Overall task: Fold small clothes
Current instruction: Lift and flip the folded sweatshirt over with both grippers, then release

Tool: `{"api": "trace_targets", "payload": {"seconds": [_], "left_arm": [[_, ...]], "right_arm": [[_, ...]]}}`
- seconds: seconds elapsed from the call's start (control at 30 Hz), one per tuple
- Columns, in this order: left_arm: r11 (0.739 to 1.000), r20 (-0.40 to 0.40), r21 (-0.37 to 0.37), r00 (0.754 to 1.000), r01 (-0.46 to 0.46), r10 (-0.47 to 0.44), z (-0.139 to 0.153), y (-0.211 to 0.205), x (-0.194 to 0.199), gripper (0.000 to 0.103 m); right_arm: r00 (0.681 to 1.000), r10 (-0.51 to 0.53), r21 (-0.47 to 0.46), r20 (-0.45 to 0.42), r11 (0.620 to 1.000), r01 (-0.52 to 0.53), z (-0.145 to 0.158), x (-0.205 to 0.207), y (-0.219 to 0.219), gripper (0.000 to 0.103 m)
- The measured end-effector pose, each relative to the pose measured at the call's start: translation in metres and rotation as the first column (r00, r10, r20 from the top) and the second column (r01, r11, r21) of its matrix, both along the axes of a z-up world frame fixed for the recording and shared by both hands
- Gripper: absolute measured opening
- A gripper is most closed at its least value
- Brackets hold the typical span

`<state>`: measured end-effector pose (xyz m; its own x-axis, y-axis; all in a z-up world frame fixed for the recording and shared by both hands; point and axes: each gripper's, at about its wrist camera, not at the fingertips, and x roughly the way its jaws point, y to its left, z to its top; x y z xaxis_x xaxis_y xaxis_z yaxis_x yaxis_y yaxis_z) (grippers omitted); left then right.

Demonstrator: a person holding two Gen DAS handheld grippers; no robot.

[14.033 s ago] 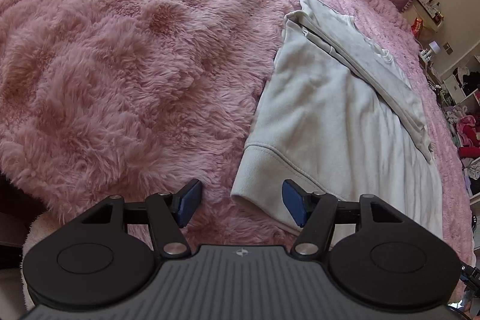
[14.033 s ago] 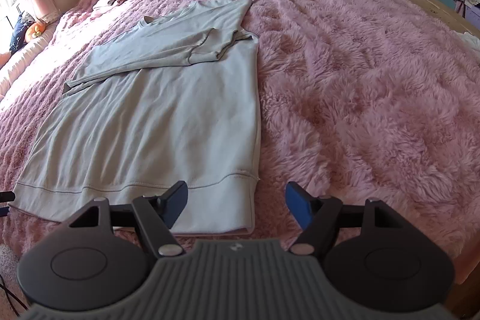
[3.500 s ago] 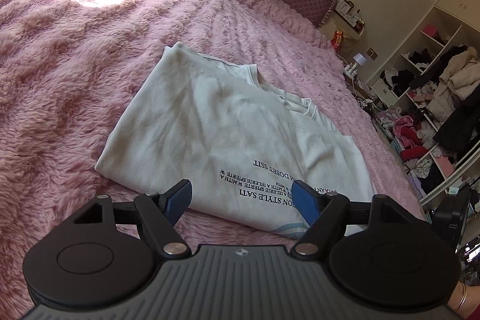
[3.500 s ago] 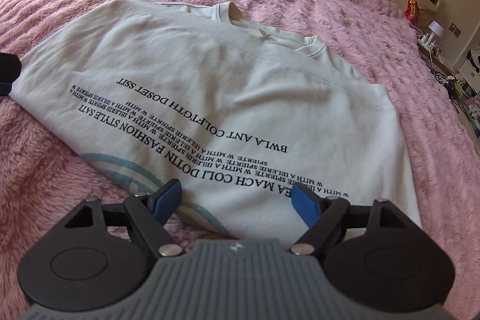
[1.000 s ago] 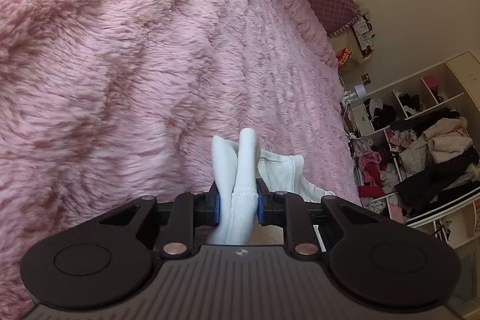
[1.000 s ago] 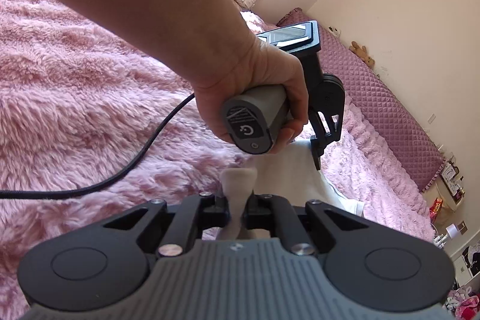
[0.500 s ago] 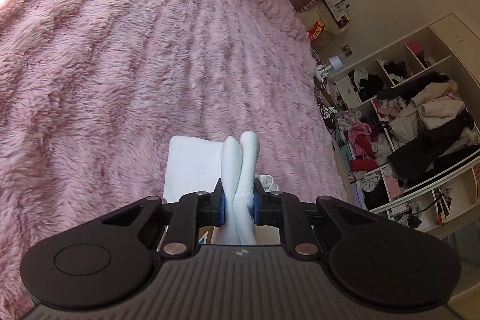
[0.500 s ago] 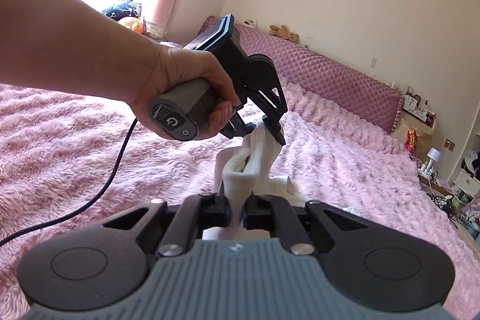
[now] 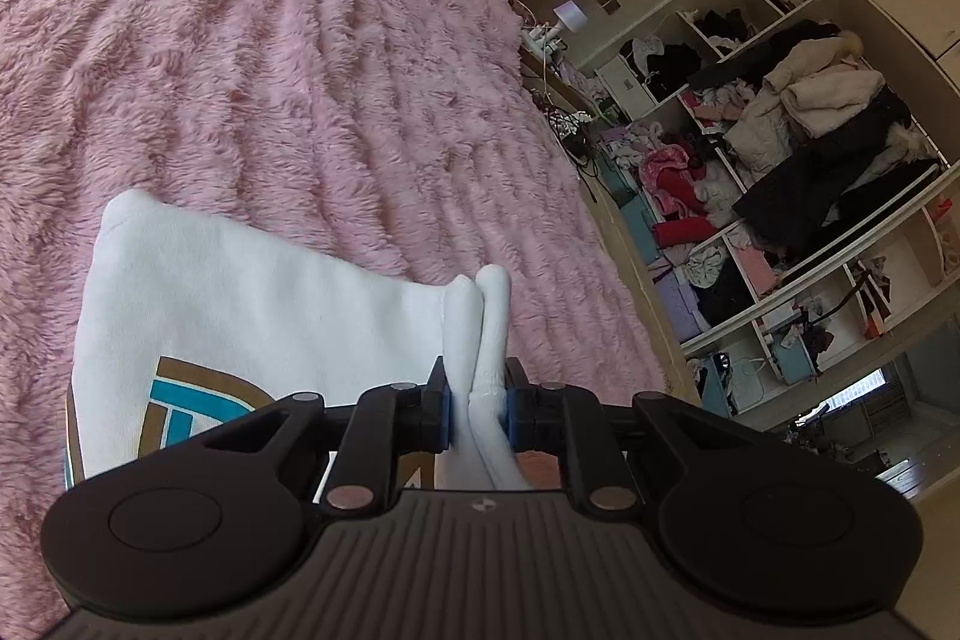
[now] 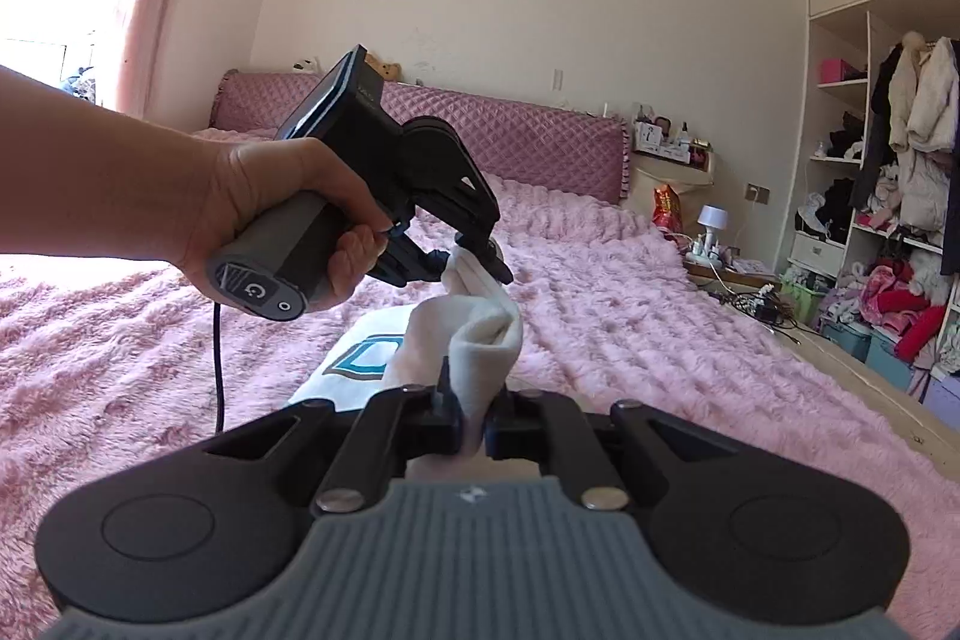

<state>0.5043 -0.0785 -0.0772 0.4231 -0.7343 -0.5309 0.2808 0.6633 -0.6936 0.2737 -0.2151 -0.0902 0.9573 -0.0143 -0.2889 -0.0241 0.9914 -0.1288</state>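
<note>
Over the bed: label-by-label entry, largest item first.

Pink fleece blanket (image 9: 288,58): covers the whole bed; serves as landing surface; deep pile likely to drag at cloth, so best to lower the fabric straight down, not slide it.

White sweatshirt (image 9: 240,304): partly folded, printed emblem showing; near edge lifted off the blanket, far part resting on it. Held at two bunched spots, one per claw. In the right wrist view, slack cloth sags between the two grips (image 10: 480,328).

Step in hand (judged): carrying the lifted edge across for a further fold. Advisable to spread the two grips apart until the edge runs taut, keep both at equal height, lay the edge square over the resting half, and release only once the cloth lies flat.

Left hand (image 10: 282,220): wrapped around the grey handle, cable trailing below.

Left gripper (image 9: 477,406): blue pads narrowly apart, clamped on a thick double roll of white hem; nothing else between them.

Right gripper (image 10: 471,427): jaws fully closed, pinching a thinner gather of the same cloth.

Risk (judged): uneven tension between thick and thin bunches may skew the fold; the thin gather may slip first.

Shelving (image 9: 798,172): cluttered, well apart from the bed; no part in the step.
</note>
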Motion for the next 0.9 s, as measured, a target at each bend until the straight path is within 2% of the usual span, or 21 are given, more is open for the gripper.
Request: {"api": "trace_targets", "payload": {"seconds": [0.17, 0.3, 0.5, 0.57, 0.6, 0.63, 0.77, 0.83, 0.9], "left_arm": [[0.994, 0.005, 0.095, 0.999, 0.05, -0.051, -0.019, -0.049, -0.006, 0.017], [0.992, -0.009, 0.115, 0.999, 0.042, -0.041, -0.033, -0.069, -0.009, 0.017], [0.984, 0.015, 0.179, 1.0, 0.019, -0.022, -0.04, -0.092, -0.016, 0.017], [0.978, 0.027, 0.208, 0.999, 0.013, -0.019, -0.041, -0.101, -0.017, 0.017], [0.973, 0.026, 0.231, 0.999, 0.013, -0.019, -0.043, -0.105, -0.017, 0.017], [0.969, 0.029, 0.245, 0.999, 0.008, -0.016, -0.044, -0.108, -0.018, 0.018], [0.981, 0.107, 0.188, 0.994, -0.046, 0.026, -0.031, -0.104, -0.028, 0.02], [0.989, 0.156, 0.124, 0.986, -0.078, 0.058, -0.015, -0.093, -0.035, 0.02], [0.996, 0.167, 0.052, 0.984, -0.075, 0.065, -0.002, -0.075, -0.045, 0.021]], "right_arm": [[0.994, -0.072, 0.104, -0.084, 0.991, 0.08, -0.026, 0.0, -0.055, 0.0], [0.983, -0.11, 0.218, -0.148, 0.966, 0.141, -0.051, 0.004, -0.09, 0.0], [0.974, -0.119, 0.317, -0.192, 0.932, 0.176, -0.078, 0.013, -0.113, 0.0], [0.969, -0.13, 0.362, -0.211, 0.91, 0.2, -0.086, 0.017, -0.12, 0.003], [0.966, -0.138, 0.377, -0.221, 0.901, 0.215, -0.088, 0.016, -0.122, 0.009], [0.959, -0.155, 0.385, -0.236, 0.892, 0.239, -0.093, 0.017, -0.126, 0.023], [0.957, -0.176, 0.423, -0.23, 0.868, 0.261, -0.097, 0.009, -0.138, 0.024], [0.954, -0.192, 0.406, -0.231, 0.872, 0.274, -0.094, 0.003, -0.141, 0.029], [0.955, -0.19, 0.441, -0.227, 0.855, 0.274, -0.091, -0.004, -0.147, 0.029]]}}
